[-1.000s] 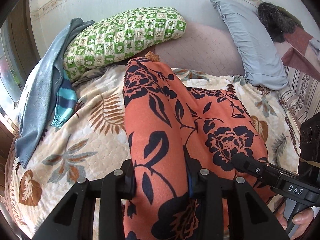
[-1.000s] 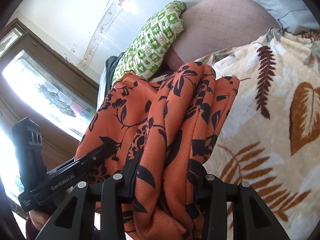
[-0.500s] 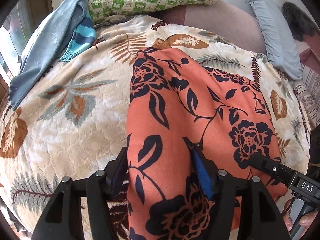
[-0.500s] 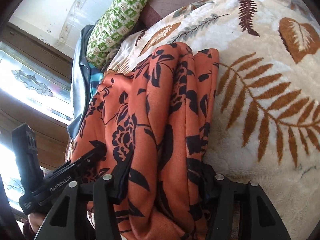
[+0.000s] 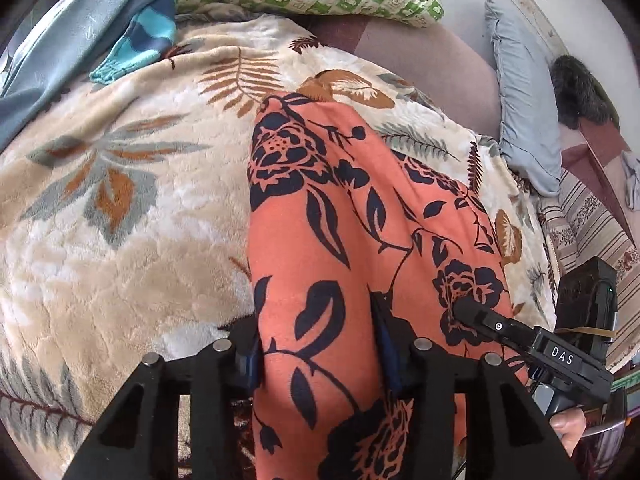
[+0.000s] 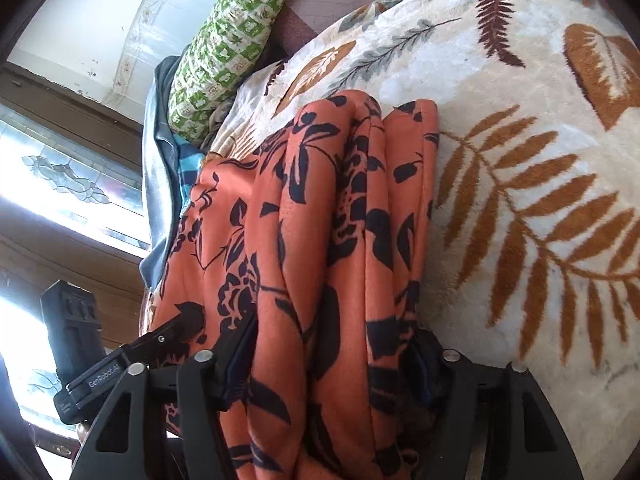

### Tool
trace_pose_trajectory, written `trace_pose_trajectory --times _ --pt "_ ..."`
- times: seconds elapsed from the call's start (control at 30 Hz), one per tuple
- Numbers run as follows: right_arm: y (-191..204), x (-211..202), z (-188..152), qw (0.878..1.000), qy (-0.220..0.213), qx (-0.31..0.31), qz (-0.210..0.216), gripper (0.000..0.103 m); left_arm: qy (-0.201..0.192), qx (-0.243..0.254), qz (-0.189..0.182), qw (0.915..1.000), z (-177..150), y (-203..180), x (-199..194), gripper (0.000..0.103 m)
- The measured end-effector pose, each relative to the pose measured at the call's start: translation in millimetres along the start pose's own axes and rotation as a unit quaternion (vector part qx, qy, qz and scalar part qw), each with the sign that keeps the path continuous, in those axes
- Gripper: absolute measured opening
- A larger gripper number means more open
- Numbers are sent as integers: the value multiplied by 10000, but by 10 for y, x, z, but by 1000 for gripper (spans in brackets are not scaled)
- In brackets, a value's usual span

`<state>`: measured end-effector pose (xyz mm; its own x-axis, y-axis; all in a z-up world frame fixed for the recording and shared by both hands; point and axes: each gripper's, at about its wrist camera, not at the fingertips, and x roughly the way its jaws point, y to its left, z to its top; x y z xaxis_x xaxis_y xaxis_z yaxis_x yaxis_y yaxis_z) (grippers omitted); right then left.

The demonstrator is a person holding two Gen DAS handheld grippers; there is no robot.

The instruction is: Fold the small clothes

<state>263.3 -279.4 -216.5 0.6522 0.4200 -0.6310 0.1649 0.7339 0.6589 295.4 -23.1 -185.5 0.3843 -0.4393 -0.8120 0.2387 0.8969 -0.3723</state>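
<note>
Orange fabric with a dark navy flower print (image 5: 360, 240), bunched in lengthwise folds, lies on the cream plush blanket with brown fern leaves (image 5: 120, 240). My left tongs (image 5: 318, 356) pinch one gathered end; my right tongs (image 6: 332, 360) clamp its thicker folds beside it.

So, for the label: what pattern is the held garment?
Orange garment with dark navy floral print; clearest in the left wrist view.

I see the orange garment (image 5: 352, 240), printed with dark navy flowers and leaves, stretched lengthwise over the bed's leaf-patterned blanket (image 5: 120, 240). On my right it bunches into several stacked folds (image 6: 360, 220), far edge resting on the blanket.
</note>
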Motion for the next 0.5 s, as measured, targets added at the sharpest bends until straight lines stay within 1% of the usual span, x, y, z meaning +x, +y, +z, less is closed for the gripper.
trace_pose_trajectory --times 0.03,0.1,0.13,0.27,0.33,0.4,0.43,0.5 --pt "82 -25 -6 9997 -85 -207 -113 45 -66 95 2 9999 9 -42 -28 40" --pt "327 -90 -30 9953 -227 -845 -407 41 -209 183 -25 9996 26 -101 -111 38" --pt "432 -143 -34 9928 -305 -1068 -446 40 -283 196 -48 9994 42 -119 -160 38" --pt "675 -418 100 9869 -832 -1363 -230 40 -676 143 -298 9972 236 -157 -359 38" --pt "725 -501 213 9848 -1009 -1403 -147 40 -841 272 -307 9956 364 -222 -418 39" --pt "703 -481 356 9852 -1045 -1353 -101 40 -832 292 -192 9959 496 -254 -345 40" --pt "654 -424 424 9866 -992 -1290 -74 40 -753 279 -83 9967 550 -249 -264 41" --pt "488 -240 520 9921 -754 -1000 -36 41 -431 220 171 9987 593 -206 -15 43"
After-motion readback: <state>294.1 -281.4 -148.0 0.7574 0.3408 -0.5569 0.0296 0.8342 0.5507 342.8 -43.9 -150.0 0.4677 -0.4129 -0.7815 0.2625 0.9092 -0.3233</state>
